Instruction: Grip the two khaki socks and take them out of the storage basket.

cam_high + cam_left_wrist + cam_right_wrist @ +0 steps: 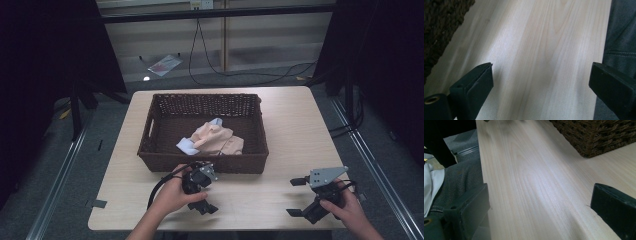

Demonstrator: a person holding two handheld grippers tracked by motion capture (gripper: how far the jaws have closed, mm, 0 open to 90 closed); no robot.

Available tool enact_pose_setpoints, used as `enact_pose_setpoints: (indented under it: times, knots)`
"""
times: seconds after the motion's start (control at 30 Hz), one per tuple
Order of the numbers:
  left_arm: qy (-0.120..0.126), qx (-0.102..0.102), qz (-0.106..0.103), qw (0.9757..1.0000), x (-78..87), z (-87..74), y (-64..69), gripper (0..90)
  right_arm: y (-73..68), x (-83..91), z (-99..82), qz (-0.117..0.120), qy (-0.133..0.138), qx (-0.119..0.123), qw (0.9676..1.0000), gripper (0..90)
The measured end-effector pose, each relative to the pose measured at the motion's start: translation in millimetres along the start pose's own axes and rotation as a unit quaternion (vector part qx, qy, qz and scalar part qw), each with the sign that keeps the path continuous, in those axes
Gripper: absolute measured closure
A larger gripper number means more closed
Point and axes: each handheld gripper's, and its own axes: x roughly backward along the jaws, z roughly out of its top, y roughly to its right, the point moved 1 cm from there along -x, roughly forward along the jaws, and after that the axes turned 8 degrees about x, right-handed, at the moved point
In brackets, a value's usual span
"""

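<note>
A dark brown wicker basket stands in the middle of the light wooden table. Inside it lies a crumpled peach cloth with a pale blue-white piece at its left. My left gripper is just in front of the basket and points right, open and empty. In the left gripper view its jaws stand wide apart over bare wood, with the basket at the left. My right gripper is near the front right corner, pointing left, open and empty, with the basket's corner ahead.
Trousers of the person show past the table's front edge. Black cables and a clear plastic bag lie on the floor behind the table. Dark curtains hang at both sides. Bare wood stretches right of the basket.
</note>
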Motion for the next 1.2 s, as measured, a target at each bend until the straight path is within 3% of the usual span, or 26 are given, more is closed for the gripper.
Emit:
enact_pose_setpoints:
  times: [0.23,0.6,1.2]
  knots:
    - [0.028,0.006,-0.013,0.9995,6.7,3.8,0.9,5.4,0.0,-0.5,0.0,0.002,0.002,-0.002,1.0000,1.5]
    - [0.048,0.008,-0.029,0.9984,22.1,11.2,0.6,5.3,0.0,-0.6,-0.1,0.001,0.004,-0.002,1.0000,1.5]
    - [0.052,0.019,-0.056,0.9969,40.9,22.2,-2.6,5.2,-0.4,-0.3,-0.1,0.002,0.004,-0.005,1.0000,1.5]
